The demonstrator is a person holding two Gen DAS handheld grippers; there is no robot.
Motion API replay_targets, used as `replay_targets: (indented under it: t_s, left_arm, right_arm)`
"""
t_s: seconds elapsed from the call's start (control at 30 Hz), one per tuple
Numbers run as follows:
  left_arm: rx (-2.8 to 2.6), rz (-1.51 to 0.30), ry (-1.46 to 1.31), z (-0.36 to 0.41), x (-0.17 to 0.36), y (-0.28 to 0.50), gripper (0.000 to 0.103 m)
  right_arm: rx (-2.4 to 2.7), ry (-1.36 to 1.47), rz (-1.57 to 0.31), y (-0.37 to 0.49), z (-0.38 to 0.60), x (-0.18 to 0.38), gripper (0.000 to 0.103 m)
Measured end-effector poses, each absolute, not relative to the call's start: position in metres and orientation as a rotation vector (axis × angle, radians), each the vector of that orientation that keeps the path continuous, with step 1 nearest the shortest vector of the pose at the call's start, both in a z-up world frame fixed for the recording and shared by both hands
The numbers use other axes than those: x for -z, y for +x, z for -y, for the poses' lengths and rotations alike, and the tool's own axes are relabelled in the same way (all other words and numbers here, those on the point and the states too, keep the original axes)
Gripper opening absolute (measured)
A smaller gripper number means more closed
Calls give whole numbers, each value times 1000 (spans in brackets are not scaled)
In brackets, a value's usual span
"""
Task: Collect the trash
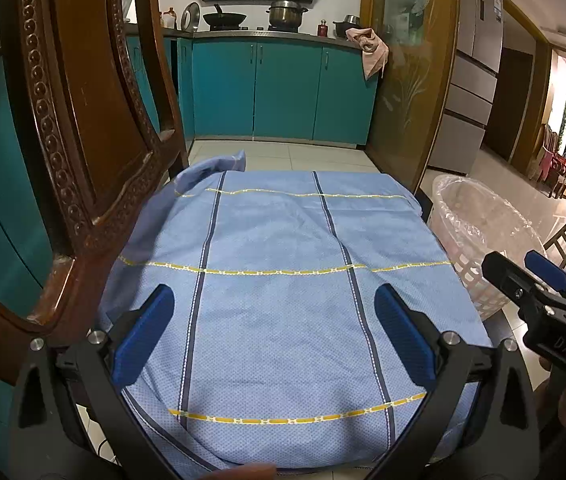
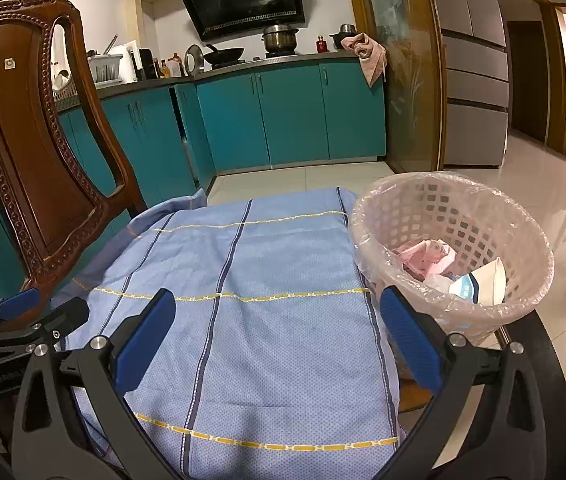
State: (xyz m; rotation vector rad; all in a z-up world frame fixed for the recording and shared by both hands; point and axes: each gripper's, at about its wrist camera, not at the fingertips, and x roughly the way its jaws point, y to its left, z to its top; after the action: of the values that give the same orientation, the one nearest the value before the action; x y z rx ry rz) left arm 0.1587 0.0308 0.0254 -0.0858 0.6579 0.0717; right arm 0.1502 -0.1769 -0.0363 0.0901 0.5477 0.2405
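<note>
Both grippers are spread wide and hold nothing: the left gripper (image 1: 273, 300) and the right gripper (image 2: 277, 306) hover over a blue striped cloth (image 2: 243, 320). At two o'clock from the right gripper stands the lined wastebasket (image 2: 455, 216), touching the cloth's edge, with crumpled trash (image 2: 429, 254) inside. A carved wooden chair (image 2: 31, 128) stands at ten o'clock.

Left gripper (image 1: 274, 312): black angular frame, two arms, round silver screws at the pivots.
Left fingers (image 1: 147, 332): blue ribbed pads, rounded at the tips.
Right gripper (image 2: 277, 316): same black frame, triangular cut-outs low down.
Right fingers (image 2: 409, 334): blue pads, finely grooved.
Markings: pale letters "DAS" on the right gripper's black body, seen from the left wrist.
</note>
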Motion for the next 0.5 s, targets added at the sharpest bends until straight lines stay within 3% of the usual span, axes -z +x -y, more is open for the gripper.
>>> replay_targets:
  t_s: [0.5]
  left_arm:
    - [-66, -651, -82, -28, -25, 159, 100]
  right_arm:
    - [-241, 91, -553, 152, 175, 36, 100]
